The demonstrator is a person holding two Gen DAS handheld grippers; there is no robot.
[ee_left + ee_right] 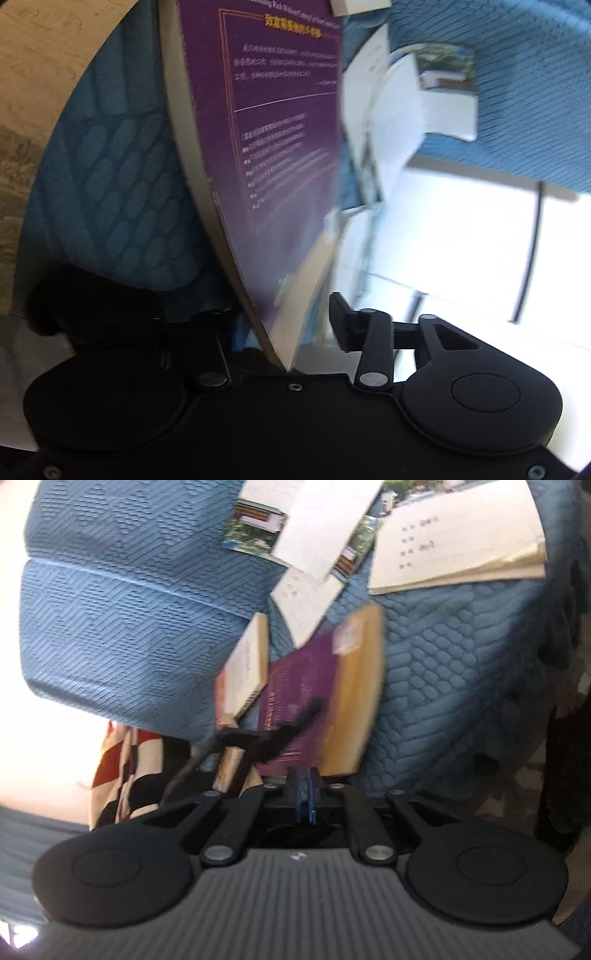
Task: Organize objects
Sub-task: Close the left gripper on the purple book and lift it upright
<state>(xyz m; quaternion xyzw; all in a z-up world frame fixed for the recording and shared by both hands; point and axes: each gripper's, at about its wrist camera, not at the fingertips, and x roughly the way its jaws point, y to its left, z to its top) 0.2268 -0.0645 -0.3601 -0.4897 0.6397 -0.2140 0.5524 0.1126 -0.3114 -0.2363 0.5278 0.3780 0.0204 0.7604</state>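
Left wrist: we see the purple book (280, 147) standing on edge between the left gripper's (291, 325) jaws, which grip its lower corner, above the blue quilted cover (122, 192).

Right wrist: right gripper (303, 779) closed, empty; purple book (299, 686) just ahead, loose papers (321, 528) beyond.

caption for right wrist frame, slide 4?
Right gripper shut, empty, facing purple book on blue quilt.
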